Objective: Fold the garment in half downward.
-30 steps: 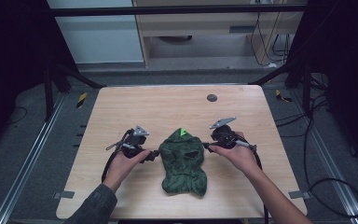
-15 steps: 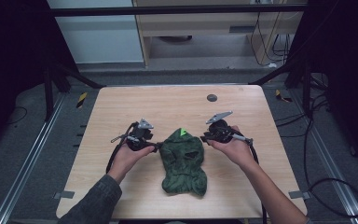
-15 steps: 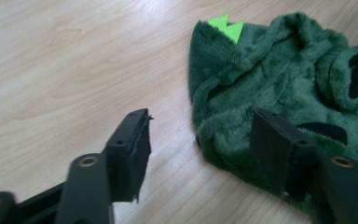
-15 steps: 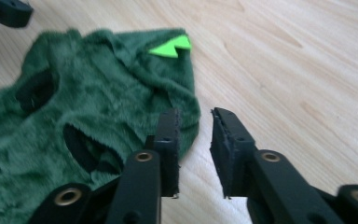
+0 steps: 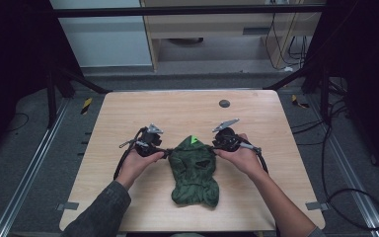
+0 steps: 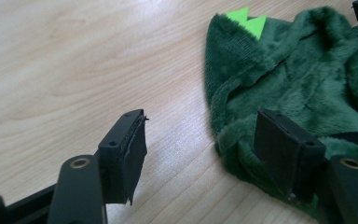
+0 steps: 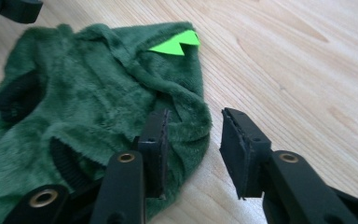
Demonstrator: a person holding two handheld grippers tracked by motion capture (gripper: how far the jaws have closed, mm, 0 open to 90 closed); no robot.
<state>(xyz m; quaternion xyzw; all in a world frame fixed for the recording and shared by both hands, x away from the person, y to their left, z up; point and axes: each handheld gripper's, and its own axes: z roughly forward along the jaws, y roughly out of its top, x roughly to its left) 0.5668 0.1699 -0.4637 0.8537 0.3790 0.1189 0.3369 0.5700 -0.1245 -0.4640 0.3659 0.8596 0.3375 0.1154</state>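
A dark green plush garment (image 5: 195, 170) with a bright green spiky patch (image 5: 193, 140) lies flat on the wooden table (image 5: 177, 108), near the front edge. My left gripper (image 5: 167, 152) is at its upper left edge. In the left gripper view the left gripper (image 6: 205, 149) has just been opening; one jaw rests over the garment (image 6: 307, 79), the other over bare wood, and the hem lies loose between them. My right gripper (image 5: 216, 145) is at the upper right edge. The right gripper (image 7: 191, 149) has also just been opening, with the garment's edge (image 7: 186, 126) between unpressed pads.
A small dark round disc (image 5: 224, 103) sits on the far part of the table. Black frame bars (image 5: 79, 81) slant down at both back corners. Cables (image 5: 355, 197) trail on the floor at the right. Bare wood surrounds the garment.
Both hands have shifted a little inward toward the garment's top corners. The garment lies where it was.
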